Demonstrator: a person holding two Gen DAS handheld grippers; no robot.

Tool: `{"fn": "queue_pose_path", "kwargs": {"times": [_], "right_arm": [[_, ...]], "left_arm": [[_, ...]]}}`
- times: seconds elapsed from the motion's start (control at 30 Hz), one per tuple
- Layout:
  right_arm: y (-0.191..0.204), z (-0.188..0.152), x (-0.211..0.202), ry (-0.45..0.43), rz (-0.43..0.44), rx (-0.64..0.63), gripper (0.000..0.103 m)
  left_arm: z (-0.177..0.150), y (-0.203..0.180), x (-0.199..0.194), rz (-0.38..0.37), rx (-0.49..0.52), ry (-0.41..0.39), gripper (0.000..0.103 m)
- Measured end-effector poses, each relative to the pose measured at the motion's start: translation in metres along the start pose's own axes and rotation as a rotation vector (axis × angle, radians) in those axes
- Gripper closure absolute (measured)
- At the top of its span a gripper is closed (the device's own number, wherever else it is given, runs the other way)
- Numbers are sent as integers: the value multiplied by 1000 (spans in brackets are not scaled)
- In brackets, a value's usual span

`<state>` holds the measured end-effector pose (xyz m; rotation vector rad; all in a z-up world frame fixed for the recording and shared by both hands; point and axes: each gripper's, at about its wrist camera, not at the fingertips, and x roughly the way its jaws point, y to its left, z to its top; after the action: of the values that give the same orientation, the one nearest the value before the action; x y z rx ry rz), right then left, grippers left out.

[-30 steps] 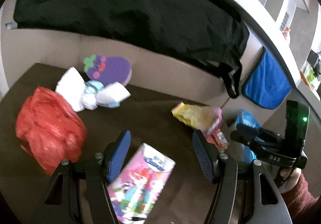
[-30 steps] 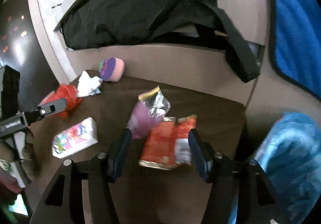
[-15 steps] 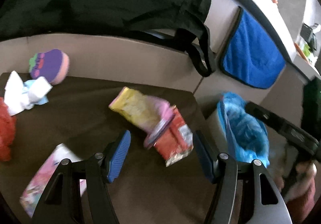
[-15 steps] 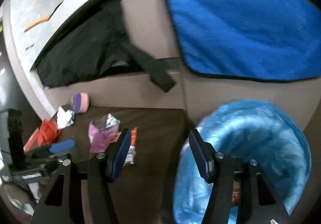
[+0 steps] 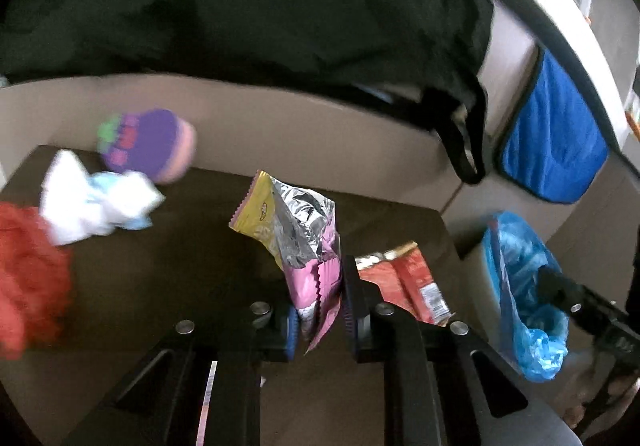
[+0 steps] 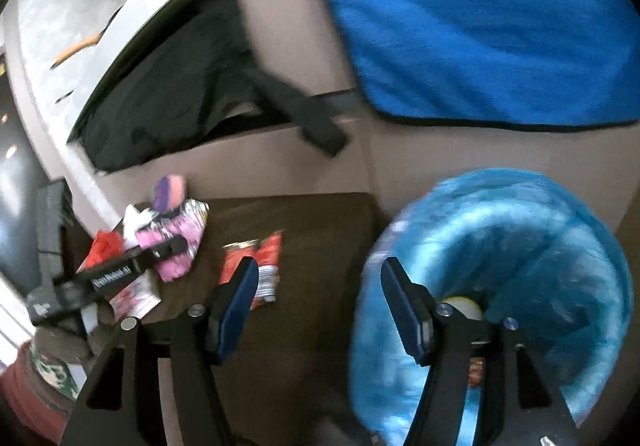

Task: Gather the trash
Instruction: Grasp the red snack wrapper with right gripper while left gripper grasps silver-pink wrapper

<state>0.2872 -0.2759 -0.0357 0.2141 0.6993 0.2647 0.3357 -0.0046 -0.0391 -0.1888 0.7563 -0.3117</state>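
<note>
My left gripper (image 5: 318, 306) is shut on a pink, yellow and silver foil snack wrapper (image 5: 298, 230) above the brown table (image 5: 180, 266). The wrapper (image 6: 182, 242) and left gripper (image 6: 132, 266) also show in the right wrist view. A red wrapper (image 5: 404, 282) lies flat to the right of the held wrapper; it also shows in the right wrist view (image 6: 256, 262). My right gripper (image 6: 316, 306) is open and empty, beside the rim of the blue-lined trash bin (image 6: 520, 246), which stands off the table's right edge (image 5: 520, 286).
A red plastic bag (image 5: 28, 278), crumpled white tissue (image 5: 96, 202) and a purple eggplant toy (image 5: 148, 144) sit at the table's left. A tissue pack (image 6: 134, 294) lies under the left gripper. A black bag (image 5: 260, 6) and a blue towel (image 6: 480, 26) hang on the sofa behind.
My left gripper has closed on the foil wrapper and lifted it. My right gripper has stayed open by the blue bin, shifting slightly.
</note>
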Motion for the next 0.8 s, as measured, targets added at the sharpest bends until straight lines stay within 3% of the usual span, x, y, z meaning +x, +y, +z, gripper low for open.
{"fn": "queue_pose_path", "kwargs": {"times": [0.13, 0.3, 0.63, 0.8], "right_arm": [[37, 1, 24, 63, 40, -83, 41], [75, -4, 67, 151, 13, -204, 41], [86, -1, 113, 240, -87, -249, 41], [87, 4, 127, 266, -131, -255, 41]], "left_arm": [[-5, 25, -34, 34, -9, -31, 84], [-21, 43, -60, 54, 3, -51, 84], [-33, 80, -73, 52, -76, -75, 84], [-34, 82, -77, 51, -67, -95, 84]]}}
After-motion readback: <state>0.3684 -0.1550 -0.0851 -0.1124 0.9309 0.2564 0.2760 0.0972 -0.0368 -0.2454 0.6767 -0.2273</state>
